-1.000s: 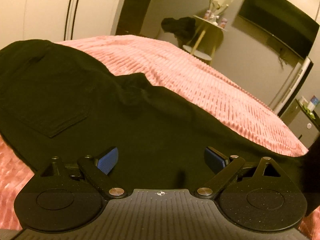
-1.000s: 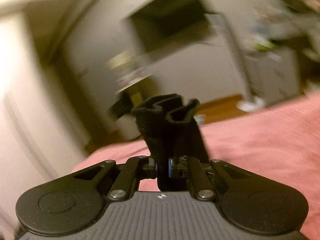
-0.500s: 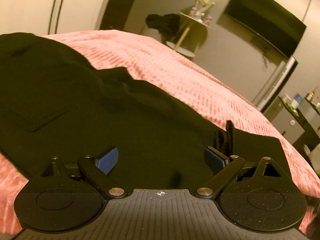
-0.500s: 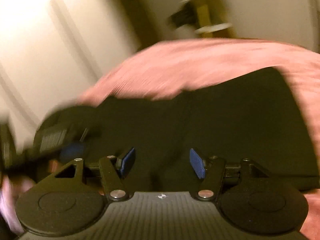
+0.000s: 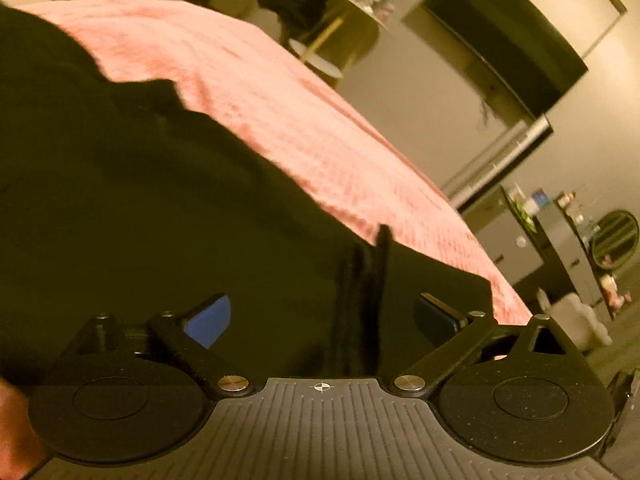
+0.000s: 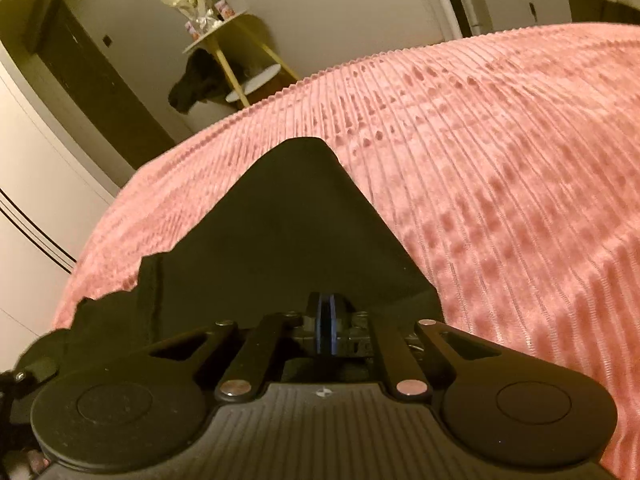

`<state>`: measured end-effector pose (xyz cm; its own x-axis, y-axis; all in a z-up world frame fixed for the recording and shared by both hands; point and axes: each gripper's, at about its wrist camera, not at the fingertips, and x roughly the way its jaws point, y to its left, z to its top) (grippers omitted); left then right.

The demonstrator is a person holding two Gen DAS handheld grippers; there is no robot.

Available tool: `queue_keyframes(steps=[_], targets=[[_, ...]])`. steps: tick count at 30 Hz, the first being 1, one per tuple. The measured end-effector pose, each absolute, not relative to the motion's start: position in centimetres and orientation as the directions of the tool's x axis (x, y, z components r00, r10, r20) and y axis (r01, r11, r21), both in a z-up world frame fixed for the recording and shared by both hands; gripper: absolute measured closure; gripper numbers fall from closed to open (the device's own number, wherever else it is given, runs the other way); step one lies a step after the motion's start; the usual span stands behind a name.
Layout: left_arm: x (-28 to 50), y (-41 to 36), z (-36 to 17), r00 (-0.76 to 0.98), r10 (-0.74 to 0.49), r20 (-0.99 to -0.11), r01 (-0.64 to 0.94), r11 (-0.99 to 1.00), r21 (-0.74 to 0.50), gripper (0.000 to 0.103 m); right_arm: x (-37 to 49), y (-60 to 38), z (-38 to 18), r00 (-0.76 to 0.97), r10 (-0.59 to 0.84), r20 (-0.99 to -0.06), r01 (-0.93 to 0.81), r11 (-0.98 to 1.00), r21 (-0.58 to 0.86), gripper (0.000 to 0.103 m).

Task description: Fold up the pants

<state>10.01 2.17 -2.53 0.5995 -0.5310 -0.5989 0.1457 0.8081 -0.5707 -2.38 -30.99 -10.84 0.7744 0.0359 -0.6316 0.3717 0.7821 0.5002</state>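
My right gripper (image 6: 325,330) is shut w/ nothing in it I can see, my left gripper (image 5: 324,318) is wide open over the black pants (image 5: 140,208) lying on the pink bed (image 6: 500,168), so the fold might slip open.

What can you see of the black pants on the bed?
The pants are plain black, soft-looking cloth, lying mostly flat on the pink bedspread. A small ridge of fabric stands up between the open left claw's fingers. In the right view, one corner tapers to a point.
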Motion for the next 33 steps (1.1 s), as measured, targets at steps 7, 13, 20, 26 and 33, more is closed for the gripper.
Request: queue_keyframes(steps=[7,13,20,26,33], targets=[[13.6,-3.5,-5.8,0.445,-0.616,-0.650,0.133,0.764,-0.632,0.003,-2.7,-32.1,-11.3,0.808,0.078,-0.584,0.352,0.732,0.584,0.099],[14.9,-4.8,-6.4,0.416,-0.608,-0.677,0.075,0.764,-0.641,0.062,-2.6,-32.2,-11.5,0.841,0.136,-0.523,0.294,0.697,0.654,0.095],[14.3,-4.4,-6.7,0.415,-0.613,-0.673,0.059,0.756,-0.652,0.088,-2.3,-31.9,-11.2,0.864,0.182,-0.469,0.229,0.688,0.689,0.086],[12.3,-1.7,-2.5,0.507,-0.605,-0.614,0.147,0.763,-0.629,0.090,-4.1,-33.4,-10.2,0.932,0.238,-0.274,0.097,0.563,0.821,0.060],[10.0,5.9,0.0,0.670,-0.295,-0.681,0.095,0.944,-0.316,0.075,-2.5,-30.6,-9.6,0.882,0.297,-0.365,0.075,0.678,0.731,0.063]])
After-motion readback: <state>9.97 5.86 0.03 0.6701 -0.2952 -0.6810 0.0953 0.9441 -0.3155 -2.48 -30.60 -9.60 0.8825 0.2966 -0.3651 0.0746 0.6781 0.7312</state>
